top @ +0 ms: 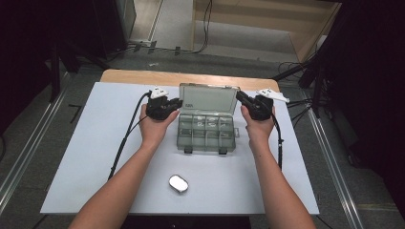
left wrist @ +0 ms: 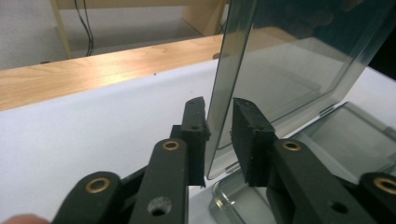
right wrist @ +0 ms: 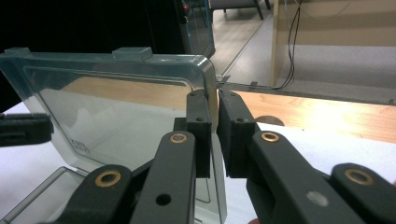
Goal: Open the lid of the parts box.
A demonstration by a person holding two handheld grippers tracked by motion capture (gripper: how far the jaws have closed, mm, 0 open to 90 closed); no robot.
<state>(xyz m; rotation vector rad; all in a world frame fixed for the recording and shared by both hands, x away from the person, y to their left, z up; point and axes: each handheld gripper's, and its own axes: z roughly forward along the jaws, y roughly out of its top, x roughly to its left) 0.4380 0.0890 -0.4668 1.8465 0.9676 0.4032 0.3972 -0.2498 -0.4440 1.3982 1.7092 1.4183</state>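
- High view: clear plastic compartment box point(top: 206, 133) at the middle of the white bench point(top: 95, 143), lid point(top: 208, 99) standing open at the back. Left tongs point(top: 177, 102) and right tongs point(top: 239, 97) sit at the lid's two side edges. Compartments look see-through; contents cannot be told. Small oval metal tin point(top: 178, 183) lies near the front, well apart.
- Left gripper view: left tongs point(left wrist: 218, 122) straddle the lid's point(left wrist: 289, 60) edge; one pad meets it, a gap shows at the other, so not clenched.
- Right gripper view: right tongs point(right wrist: 214, 112) clamped on the lid's point(right wrist: 116, 102) upper corner.
- Handling, judged: light, stiff, slippery, hinge fragile; hold by the edges.
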